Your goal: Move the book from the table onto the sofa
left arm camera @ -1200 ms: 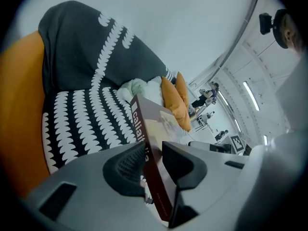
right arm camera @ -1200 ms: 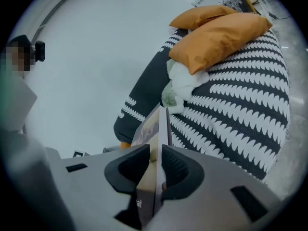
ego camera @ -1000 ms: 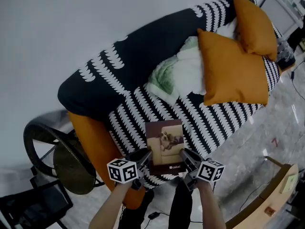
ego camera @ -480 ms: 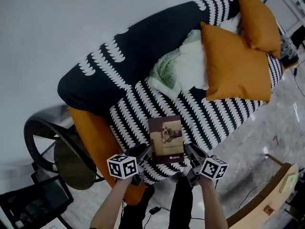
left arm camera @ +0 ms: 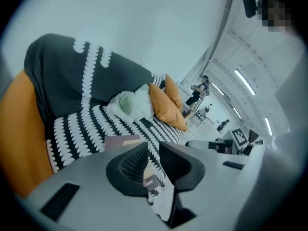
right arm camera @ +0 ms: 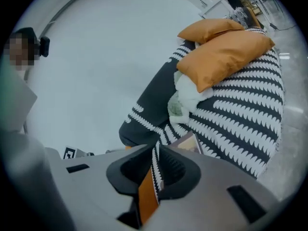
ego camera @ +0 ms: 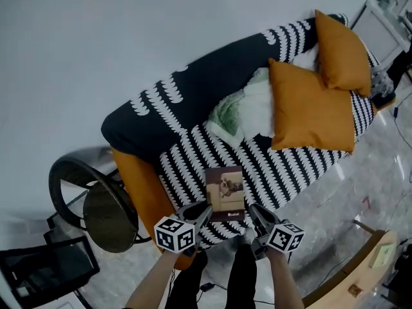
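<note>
The book (ego camera: 224, 193), brown cover up with a dog picture, lies flat on the striped seat of the sofa (ego camera: 193, 95) near its front edge. My left gripper (ego camera: 205, 210) hovers just off the book's near left corner and my right gripper (ego camera: 252, 210) off its near right corner; neither touches it. In the left gripper view the book (left arm camera: 122, 141) shows beyond the left gripper (left arm camera: 153, 146), whose jaws are closing with nothing between them. The right gripper (right arm camera: 156, 150) also has closing jaws with nothing between them, and the book (right arm camera: 190, 142) lies beyond them.
Two orange cushions (ego camera: 309, 105) (ego camera: 341, 47) and a green-and-white blanket (ego camera: 244, 108) fill the sofa's right half. The orange sofa arm (ego camera: 138, 179) is at the left, a round dark chair (ego camera: 106, 214) beside it. A wooden table edge (ego camera: 360, 269) is at bottom right.
Both grippers have let go of the book's near corners, lifted and drawn back toward me. Their jaws have narrowed. The book stays on the seat.
</note>
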The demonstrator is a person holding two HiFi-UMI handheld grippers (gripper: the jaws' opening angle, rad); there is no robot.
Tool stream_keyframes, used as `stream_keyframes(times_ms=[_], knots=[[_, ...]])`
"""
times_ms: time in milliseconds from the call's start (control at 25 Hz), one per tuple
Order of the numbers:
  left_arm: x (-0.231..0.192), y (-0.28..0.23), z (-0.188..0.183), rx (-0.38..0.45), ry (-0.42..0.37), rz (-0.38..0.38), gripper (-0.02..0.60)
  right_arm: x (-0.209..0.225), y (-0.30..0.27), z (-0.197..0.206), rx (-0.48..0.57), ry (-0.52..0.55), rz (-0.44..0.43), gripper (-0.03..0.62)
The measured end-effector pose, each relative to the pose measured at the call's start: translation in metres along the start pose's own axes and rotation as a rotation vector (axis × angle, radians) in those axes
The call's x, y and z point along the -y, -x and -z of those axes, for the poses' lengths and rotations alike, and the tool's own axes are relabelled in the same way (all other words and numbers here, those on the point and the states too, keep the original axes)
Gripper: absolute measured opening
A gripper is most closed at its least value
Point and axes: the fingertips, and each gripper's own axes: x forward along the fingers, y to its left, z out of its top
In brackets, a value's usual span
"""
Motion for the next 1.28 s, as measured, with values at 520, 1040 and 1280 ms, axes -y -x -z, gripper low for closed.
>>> stream_keyframes(times_ms=[520,1040,1280], knots=[[0.147,0.11,-0.078,0.168,-0.24,-0.013,0.026,-0.175,0.1,-0.06,0.116,0.191,-0.138,0.035],[0.234,0.212,-0.131,0.377,-0.373,-0.019,0.015,-0.302,0.166,-0.079,0.238,0.415,-0.211,0.023],[0.268,0.252,-0.153,0.481,-0.442,-0.008,0.015,-0.35,0.192,-0.08,0.309,0.537,-0.242,0.023]])
